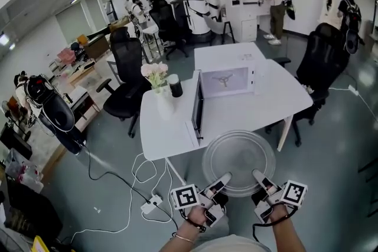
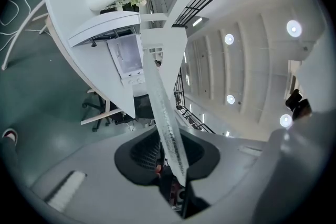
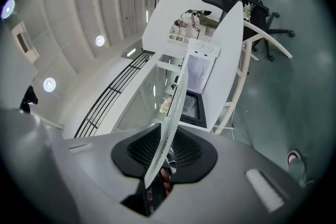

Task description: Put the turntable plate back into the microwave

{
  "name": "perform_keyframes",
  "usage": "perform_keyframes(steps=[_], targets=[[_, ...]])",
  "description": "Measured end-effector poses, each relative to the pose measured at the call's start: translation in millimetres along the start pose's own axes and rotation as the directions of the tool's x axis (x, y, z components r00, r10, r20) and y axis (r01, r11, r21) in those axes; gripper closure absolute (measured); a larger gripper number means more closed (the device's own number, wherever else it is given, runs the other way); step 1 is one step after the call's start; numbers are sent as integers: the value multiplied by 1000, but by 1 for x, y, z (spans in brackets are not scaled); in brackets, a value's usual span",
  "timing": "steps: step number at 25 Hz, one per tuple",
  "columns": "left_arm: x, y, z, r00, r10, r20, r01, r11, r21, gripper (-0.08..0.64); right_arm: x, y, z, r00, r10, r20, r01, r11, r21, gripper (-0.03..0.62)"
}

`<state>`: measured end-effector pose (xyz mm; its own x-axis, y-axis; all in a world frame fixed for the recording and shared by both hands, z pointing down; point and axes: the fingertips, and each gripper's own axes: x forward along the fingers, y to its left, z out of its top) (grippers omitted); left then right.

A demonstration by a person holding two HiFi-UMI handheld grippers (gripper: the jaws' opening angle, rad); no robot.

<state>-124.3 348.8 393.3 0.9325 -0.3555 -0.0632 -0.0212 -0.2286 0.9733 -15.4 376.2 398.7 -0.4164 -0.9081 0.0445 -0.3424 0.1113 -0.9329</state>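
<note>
Turntable plate [image 1: 239,159], near rim clamped by left gripper [image 1: 223,180] and right gripper [image 1: 258,177], held level; the open microwave [image 1: 227,81] stands above its far rim, at frame centre.

Open office: swivel chairs [image 1: 126,77], desks [image 1: 165,127].

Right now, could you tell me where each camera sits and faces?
Head view: on the person's head, steeply down at turntable plate, table, open microwave; forearms, left tool, right tool show.
Left gripper view: on the left tool, along jaws clamping the plate's rim, toward the microwave.
Right gripper view: the same from the right tool.
Shared: all three show plate and microwave.
</note>
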Motion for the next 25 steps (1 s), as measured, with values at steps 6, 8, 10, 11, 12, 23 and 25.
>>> perform_keyframes(steps=[6, 8, 10, 11, 12, 23, 25], targets=[[41, 16, 32, 1000, -27, -16, 27, 1000, 6, 500, 30, -16, 40, 1000, -7, 18, 7, 999, -35, 522], [61, 20, 44, 999, -38, -25, 38, 999, 4, 500, 41, -22, 59, 1000, -15, 24, 16, 999, -48, 522], [81, 23, 56, 999, -38, -39, 38, 999, 4, 499, 52, -26, 77, 999, -13, 29, 14, 999, -47, 520], [91, 25, 62, 998, -39, -49, 40, 999, 17, 497, 58, -29, 86, 999, -11, 33, 12, 999, -42, 520], [102, 26, 69, 997, -48, -62, 50, 998, 45, 497, 63, -32, 95, 999, -12, 39, 14, 999, -36, 520], [203, 49, 142, 994, -25, -106, 25, 1000, -3, 495, 134, -69, 192, 998, -40, 52, 42, 999, -24, 520], [217, 52, 158, 994, -21, -109, 26, 999, 47, 495, 148, -76, 205, 998, -28, 50, 29, 999, -13, 520]])
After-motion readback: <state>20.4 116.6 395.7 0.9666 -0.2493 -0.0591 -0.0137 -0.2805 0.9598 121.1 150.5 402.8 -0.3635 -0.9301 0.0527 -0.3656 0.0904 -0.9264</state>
